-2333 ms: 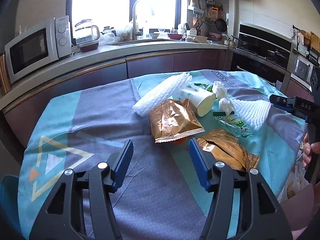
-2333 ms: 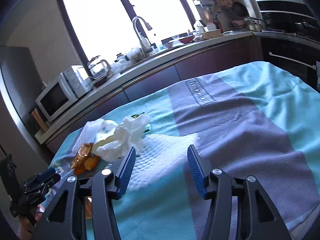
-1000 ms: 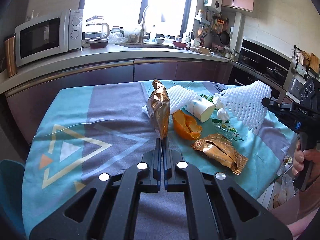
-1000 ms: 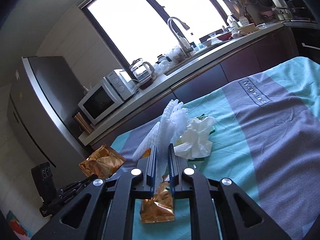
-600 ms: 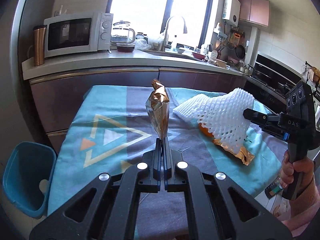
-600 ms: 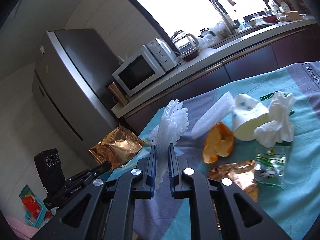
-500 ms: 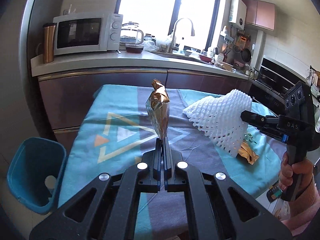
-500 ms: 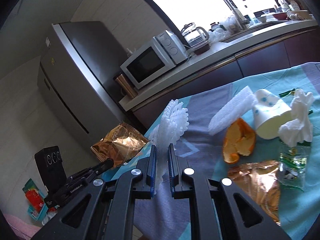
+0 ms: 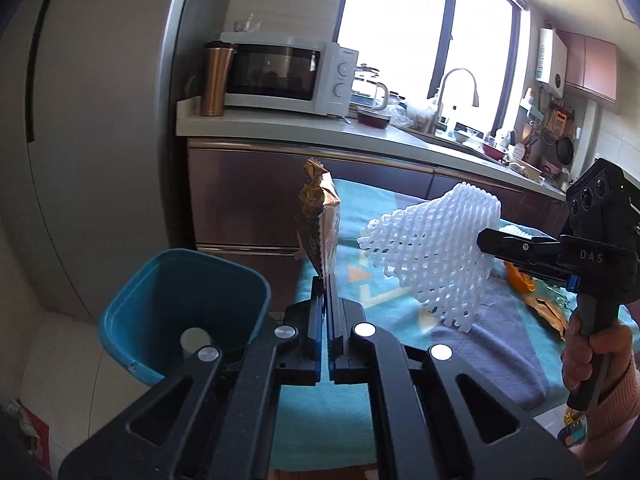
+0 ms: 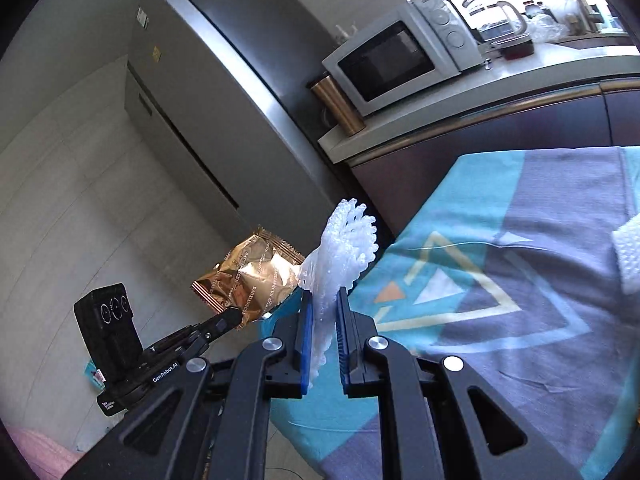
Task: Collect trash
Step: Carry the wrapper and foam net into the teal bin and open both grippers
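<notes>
Both grippers have swung from tabletop clutter toward the blue bin (image 9: pixel 180 312): left gripper (image 9: pixel 325 280) clamps gold wrapper (image 9: pixel 320 224), right gripper (image 10: pixel 323 300) clamps foam net (image 10: pixel 344 248); release over bin likely follows.

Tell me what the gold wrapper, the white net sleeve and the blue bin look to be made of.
Gold wrapper: likely metallised plastic film, going by its glossy mirror-like creases, crimped serrated edges and printed lettering.
White net sleeve: looks like soft foam mesh, matte, with an open diamond lattice that squashes between the fingers.
Blue bin: apparently moulded plastic, with a smooth semi-gloss wall and rounded rim.
</notes>
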{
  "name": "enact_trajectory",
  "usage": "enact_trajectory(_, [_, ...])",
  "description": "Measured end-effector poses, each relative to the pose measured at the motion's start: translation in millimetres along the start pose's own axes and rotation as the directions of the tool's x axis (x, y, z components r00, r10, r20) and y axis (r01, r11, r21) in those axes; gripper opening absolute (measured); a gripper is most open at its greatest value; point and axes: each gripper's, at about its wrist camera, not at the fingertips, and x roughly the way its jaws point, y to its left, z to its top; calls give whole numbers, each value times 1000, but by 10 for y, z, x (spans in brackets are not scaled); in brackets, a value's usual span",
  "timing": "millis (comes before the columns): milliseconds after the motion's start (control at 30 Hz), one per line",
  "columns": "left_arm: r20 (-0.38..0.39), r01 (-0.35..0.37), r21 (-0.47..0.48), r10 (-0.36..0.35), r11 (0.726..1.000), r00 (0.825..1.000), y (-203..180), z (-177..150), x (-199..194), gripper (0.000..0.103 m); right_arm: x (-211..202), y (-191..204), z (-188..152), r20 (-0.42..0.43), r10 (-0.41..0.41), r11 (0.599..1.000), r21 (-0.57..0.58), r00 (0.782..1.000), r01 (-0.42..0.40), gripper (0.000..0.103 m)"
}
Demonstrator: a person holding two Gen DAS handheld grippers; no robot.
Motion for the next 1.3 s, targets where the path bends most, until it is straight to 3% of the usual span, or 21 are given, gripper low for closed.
enact_trajectory(167, [-11,-100,-49,100,994,995,389,-42,-39,2,470,215,58,-80,57,998,-18,995,-58,10])
enact_trajectory(467, [-85,-218,-91,210,972,974,833,-211,113,2,1197,352,49,-198,63,998,-2,978,-65,10])
enact_trajectory(1000, [-216,-293,-110,265,950,940,1168,-423,623,3,2000,275,-73,-346,-54,997,24,937,67,12])
enact_trajectory(1300, [-270,-307,-115,268,945,925,1177,-493,897,6,2095,374,-71,-365,-87,996,-16,927,87,13])
